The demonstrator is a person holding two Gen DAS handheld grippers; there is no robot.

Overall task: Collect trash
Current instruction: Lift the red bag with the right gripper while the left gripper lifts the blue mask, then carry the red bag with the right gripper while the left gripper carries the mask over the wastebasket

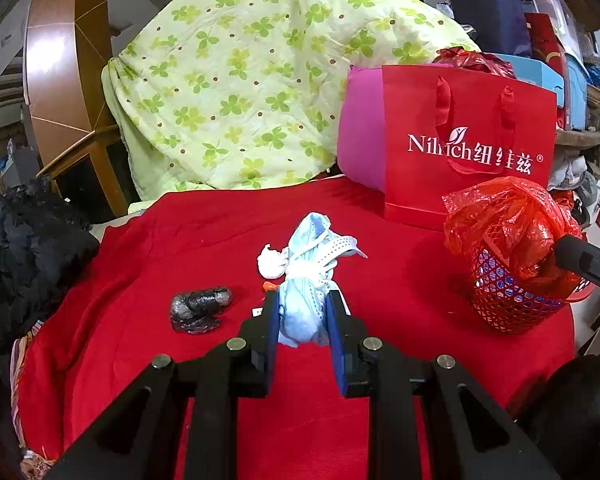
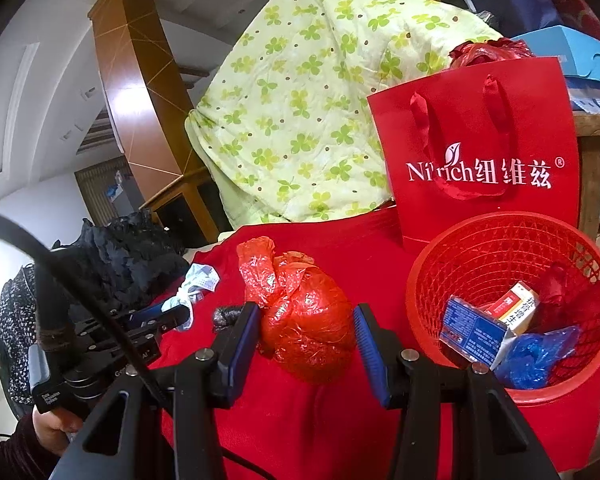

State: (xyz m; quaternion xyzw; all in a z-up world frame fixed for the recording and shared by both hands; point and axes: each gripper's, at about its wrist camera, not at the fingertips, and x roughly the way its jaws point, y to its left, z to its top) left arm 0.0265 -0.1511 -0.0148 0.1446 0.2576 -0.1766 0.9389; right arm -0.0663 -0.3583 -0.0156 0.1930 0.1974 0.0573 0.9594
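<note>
Jaws pinching mask wad [image 1: 302, 312]

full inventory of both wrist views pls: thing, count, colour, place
crumpled face mask bundle: 1, pale blue and white, on the cloth, between the left gripper's fingers
crumpled plastic bag: 1, red, between the right gripper's fingers, apart from both
crumpled plastic wad: 1, black, on the cloth, left of the mask
mesh plastic basket: 1, red, right side of the cloth; holds boxes and blue plastic
paper gift bag: 1, red, white lettering, upright behind the basket
table cloth: 1, red, under everything
clover-print quilt: 1, pale green, piled behind
dark clothing: a pile, black, left edge
left gripper: 1, black with blue pads
right gripper: 1, same, open
</note>
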